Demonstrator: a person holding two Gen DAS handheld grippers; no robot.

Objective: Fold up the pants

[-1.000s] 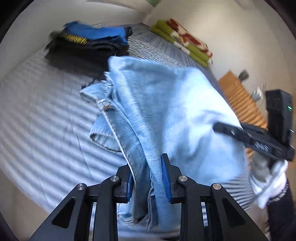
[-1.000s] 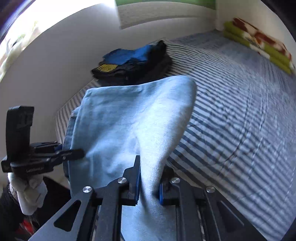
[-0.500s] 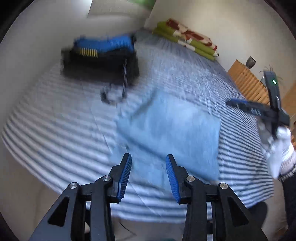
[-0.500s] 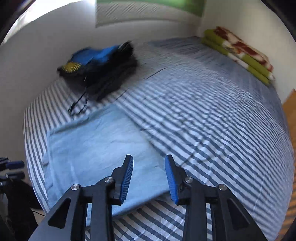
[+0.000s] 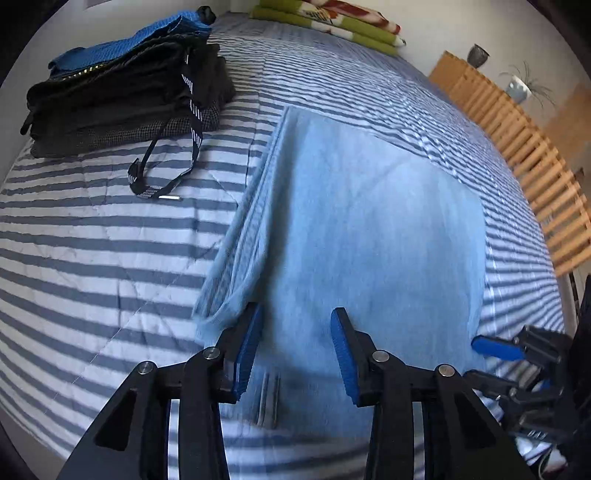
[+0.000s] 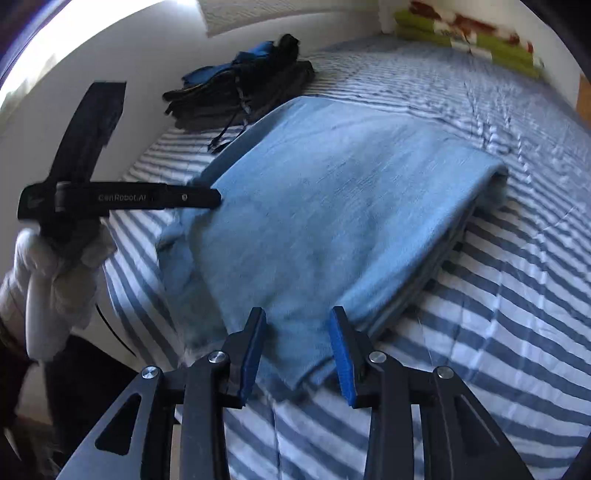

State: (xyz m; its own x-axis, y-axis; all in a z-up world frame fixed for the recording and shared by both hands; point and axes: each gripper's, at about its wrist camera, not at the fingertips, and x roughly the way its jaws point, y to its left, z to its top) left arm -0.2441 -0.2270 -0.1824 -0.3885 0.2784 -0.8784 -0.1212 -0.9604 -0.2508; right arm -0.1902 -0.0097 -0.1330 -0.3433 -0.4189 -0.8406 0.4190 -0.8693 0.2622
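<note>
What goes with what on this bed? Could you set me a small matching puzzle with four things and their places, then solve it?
Things:
1. folded jeans
2. stack of dark clothes
3. green patterned blanket
4. loose strap

Places:
A. far end of the striped bed, by the wall
B. trailing from the stack onto the sheet
C. right before both grippers
D. far left, blue garment on top

Pairs: 1-C, 2-D, 3-A, 4-B

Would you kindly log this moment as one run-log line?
stage: fold laid down | folded light-blue denim pants: flat on striped bedsheet | left gripper: opening, empty | right gripper: open, empty
</note>
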